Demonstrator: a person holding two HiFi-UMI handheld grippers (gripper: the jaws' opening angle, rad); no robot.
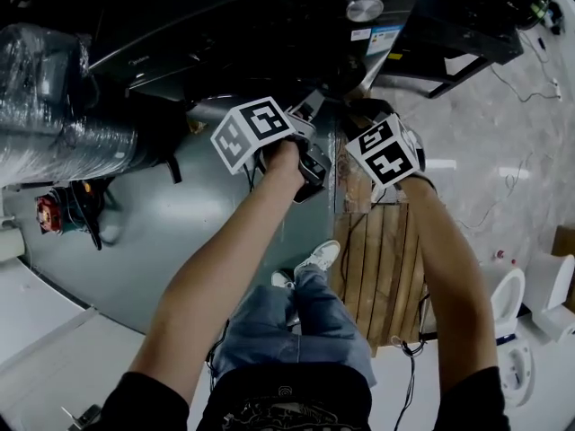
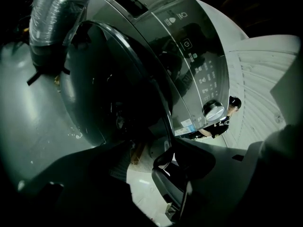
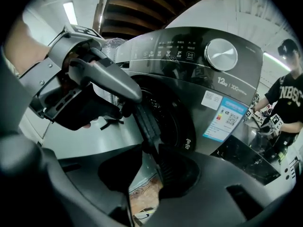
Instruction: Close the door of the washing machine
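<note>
Dark round glass door (image 2: 109,79) hung open. Right gripper view alone showed right gripper (image 3: 147,155) parted at its rim; left gripper (image 2: 152,150) gaped empty.

Pretty dim all round — the glossy dark-grey washing machine front (image 2: 189,70) swallows light, just soft glare streaks. A white ceiling strip light (image 3: 70,12) glows in the right gripper view. Gripper views bend and go black at the corners.

Drum (image 3: 166,111) interior dark; label (image 3: 226,119) print unreadable.
</note>
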